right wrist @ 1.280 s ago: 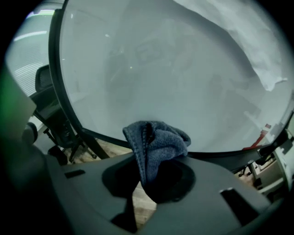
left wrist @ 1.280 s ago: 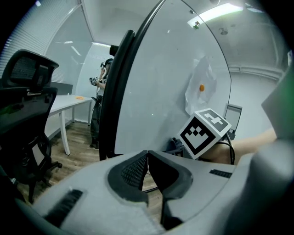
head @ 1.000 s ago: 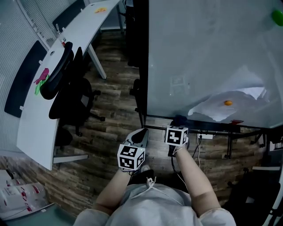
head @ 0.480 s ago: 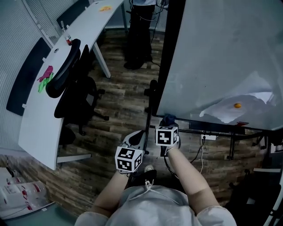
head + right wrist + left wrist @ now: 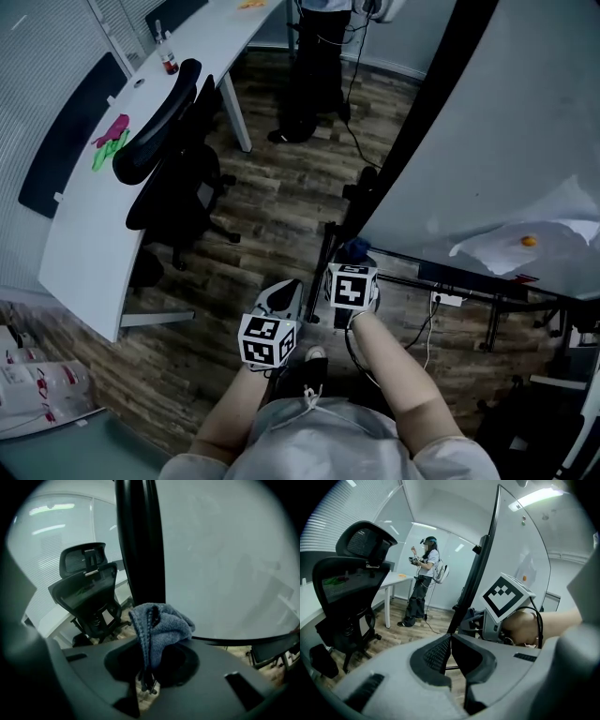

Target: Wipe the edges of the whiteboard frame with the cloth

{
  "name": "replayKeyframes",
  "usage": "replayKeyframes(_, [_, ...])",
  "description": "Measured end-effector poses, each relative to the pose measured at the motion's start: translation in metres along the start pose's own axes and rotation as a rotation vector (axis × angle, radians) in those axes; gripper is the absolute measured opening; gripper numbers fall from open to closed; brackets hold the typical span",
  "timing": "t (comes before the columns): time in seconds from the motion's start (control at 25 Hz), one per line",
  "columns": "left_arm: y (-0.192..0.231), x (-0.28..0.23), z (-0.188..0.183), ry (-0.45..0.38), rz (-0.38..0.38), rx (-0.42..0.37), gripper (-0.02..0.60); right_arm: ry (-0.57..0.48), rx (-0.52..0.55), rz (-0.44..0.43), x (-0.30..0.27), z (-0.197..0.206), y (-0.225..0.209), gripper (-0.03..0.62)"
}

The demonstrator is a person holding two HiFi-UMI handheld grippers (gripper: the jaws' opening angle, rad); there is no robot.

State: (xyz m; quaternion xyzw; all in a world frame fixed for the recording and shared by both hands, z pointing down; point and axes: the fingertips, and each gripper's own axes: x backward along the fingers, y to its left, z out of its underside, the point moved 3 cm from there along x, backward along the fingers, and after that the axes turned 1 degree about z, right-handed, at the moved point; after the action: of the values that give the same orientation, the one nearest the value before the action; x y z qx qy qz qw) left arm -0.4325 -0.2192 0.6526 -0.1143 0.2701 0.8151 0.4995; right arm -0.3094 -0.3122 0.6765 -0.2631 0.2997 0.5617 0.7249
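A bunched blue-grey cloth (image 5: 160, 626) is clamped between the jaws of the right hand-held gripper (image 5: 146, 674), its folds sticking up above the tips. The cloth is held at the lower end of the black upright edge of the whiteboard frame (image 5: 140, 541), where the pale board (image 5: 225, 559) meets its bottom rail; whether cloth and frame touch cannot be told. The left hand-held gripper (image 5: 451, 643) is held just beside the right one, nearer the body, with its jaws closed together. A black office chair (image 5: 169, 159) is seen at a curved white surface (image 5: 84, 234) on the wooden floor (image 5: 272, 206), and a person (image 5: 423, 585) is seen standing further back.
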Motion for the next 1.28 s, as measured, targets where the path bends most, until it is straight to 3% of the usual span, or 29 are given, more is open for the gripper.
replayKeyframes(0.28, [0.002,0.006,0.002,-0.005,-0.011,0.005,0.020,-0.032,0.008,-0.054,0.011,-0.001,0.005,0.071])
replayKeyframes(0.8, [-0.051,-0.005,-0.035,-0.070,0.089,-0.073,0.020,-0.108,0.091,-0.100,0.080,0.015,-0.027,0.071])
replayKeyframes(1.04, [-0.091,0.001,-0.069,-0.134,0.152,-0.141,0.020,-0.222,0.066,-0.089,0.131,-0.003,-0.056,0.071])
replayKeyframes(1.28, [-0.126,0.016,-0.100,-0.220,0.189,-0.209,0.020,-0.390,0.110,-0.051,0.183,-0.017,-0.066,0.071])
